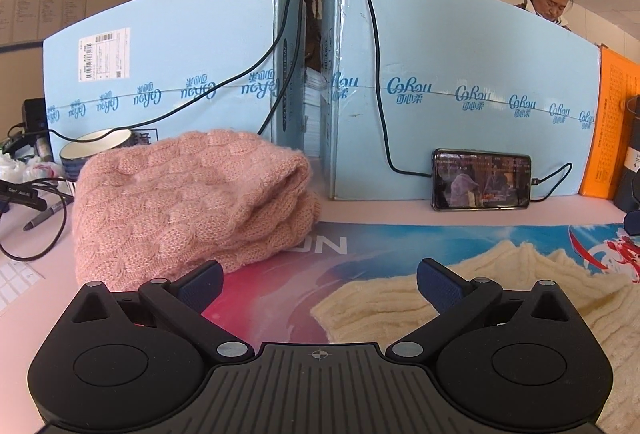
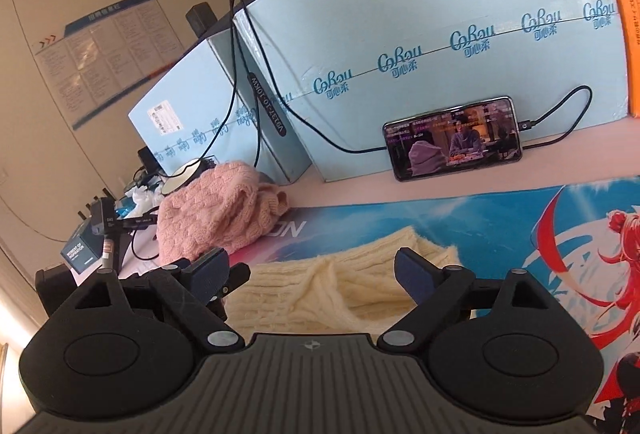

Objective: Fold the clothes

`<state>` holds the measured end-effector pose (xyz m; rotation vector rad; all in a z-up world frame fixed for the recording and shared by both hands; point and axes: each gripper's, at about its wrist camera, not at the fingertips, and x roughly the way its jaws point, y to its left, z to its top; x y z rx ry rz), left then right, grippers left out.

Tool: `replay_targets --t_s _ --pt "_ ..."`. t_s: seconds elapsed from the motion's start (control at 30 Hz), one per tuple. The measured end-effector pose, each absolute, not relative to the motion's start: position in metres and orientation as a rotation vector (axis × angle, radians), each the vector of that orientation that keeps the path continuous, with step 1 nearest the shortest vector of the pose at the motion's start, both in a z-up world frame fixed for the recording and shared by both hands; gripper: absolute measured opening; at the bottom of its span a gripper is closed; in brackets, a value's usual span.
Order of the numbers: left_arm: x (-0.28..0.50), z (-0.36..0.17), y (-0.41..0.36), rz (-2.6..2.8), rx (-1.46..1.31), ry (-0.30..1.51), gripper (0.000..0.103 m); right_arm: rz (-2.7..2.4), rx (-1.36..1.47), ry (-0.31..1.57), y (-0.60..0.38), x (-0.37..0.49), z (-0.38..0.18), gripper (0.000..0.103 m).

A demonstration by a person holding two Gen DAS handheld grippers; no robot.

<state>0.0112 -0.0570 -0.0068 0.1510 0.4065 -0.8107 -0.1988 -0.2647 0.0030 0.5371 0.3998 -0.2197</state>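
Note:
A folded pink cable-knit sweater (image 1: 188, 202) lies in a thick bundle on the desk, left of centre. A cream knit garment (image 1: 480, 294) lies flat on the printed desk mat (image 1: 280, 286) to its right. My left gripper (image 1: 320, 282) is open just short of both, its left fingertip close to the pink bundle, with nothing between the jaws. In the right wrist view the cream garment (image 2: 320, 286) is spread under and ahead of my right gripper (image 2: 312, 270), whose jaws stand wide with no cloth pinched. The pink sweater (image 2: 216, 210) sits beyond, to the left.
Light blue cartons (image 1: 460, 94) wall off the back of the desk. A phone (image 1: 482, 180) playing video leans on them, with charging cables hanging over. A bowl (image 1: 96, 146), a pen (image 1: 48, 214) and cables clutter the left; an orange box (image 1: 612, 122) stands right. A person sits behind the cartons.

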Motion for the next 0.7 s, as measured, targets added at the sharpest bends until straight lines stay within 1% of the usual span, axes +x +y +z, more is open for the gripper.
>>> replay_targets --t_s 0.13,0.23,0.37,0.43,0.5,0.6,0.7 --pt "0.012 -0.007 -0.054 -0.825 0.121 0.409 0.103 -0.308 0.449 0.376 -0.268 -0.226 -0.003 0.09" --pt "0.011 -0.005 -0.048 -0.853 0.077 0.381 0.103 -0.347 0.359 0.372 -0.263 -0.246 -0.01 0.093" --pt "-0.012 0.005 -0.03 -0.984 -0.014 0.224 0.103 -0.323 0.255 0.361 -0.254 -0.28 -0.021 0.099" --pt "-0.034 0.012 -0.022 -1.074 0.015 0.136 0.103 -0.279 0.197 0.368 -0.249 -0.294 -0.024 0.102" --pt "-0.06 0.015 -0.015 -1.166 0.086 0.055 0.103 -0.215 0.12 0.395 -0.241 -0.306 -0.027 0.103" --pt "-0.103 0.009 -0.009 -1.288 0.296 -0.02 0.103 -0.123 0.028 0.461 -0.232 -0.315 -0.034 0.103" --pt "-0.134 -0.001 -0.006 -1.373 0.485 -0.023 0.103 -0.069 -0.069 0.553 -0.222 -0.314 -0.045 0.103"
